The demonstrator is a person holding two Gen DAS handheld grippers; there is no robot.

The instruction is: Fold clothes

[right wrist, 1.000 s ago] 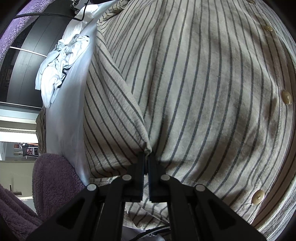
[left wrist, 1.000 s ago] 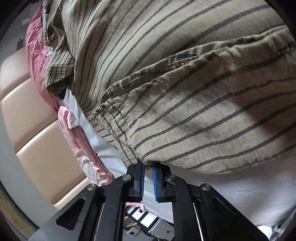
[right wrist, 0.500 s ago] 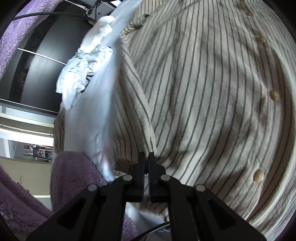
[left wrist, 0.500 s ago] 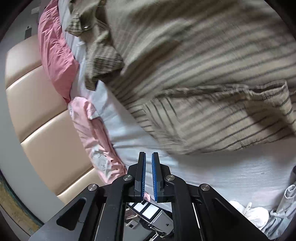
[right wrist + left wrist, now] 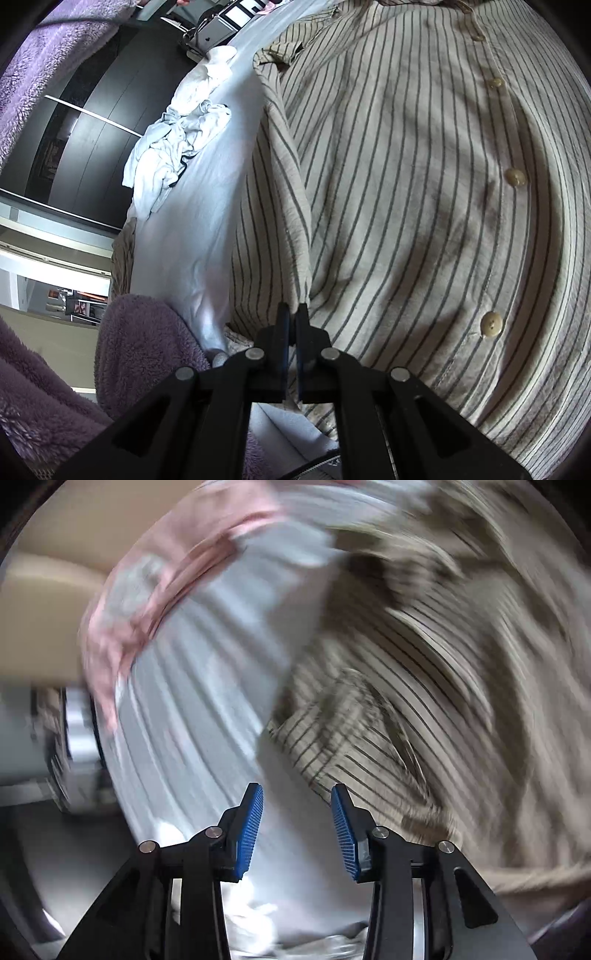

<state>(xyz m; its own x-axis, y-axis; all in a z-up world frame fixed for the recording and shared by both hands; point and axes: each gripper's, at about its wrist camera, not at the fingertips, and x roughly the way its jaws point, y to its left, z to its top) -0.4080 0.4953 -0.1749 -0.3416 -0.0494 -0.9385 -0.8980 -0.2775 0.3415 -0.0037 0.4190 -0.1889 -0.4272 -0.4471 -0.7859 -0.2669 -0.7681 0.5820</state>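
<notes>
One shirt hem (image 5: 301, 291) apparently between jaws.

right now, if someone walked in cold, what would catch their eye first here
The striped button shirt fills most of the right wrist view, spread on the white sheet, with the right gripper shut on a fold of its edge. In the blurred left wrist view, the left gripper has just been opening, with nothing between its blue pads. A pink garment lies upper left.

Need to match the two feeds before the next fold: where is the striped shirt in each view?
Left wrist: striped shirt fills the right half, blurred, beyond the open left claw.
Right wrist: it fills the centre and right, its edge pinched in the right claw.
Shared landmark: the white sheet beside it.
</notes>
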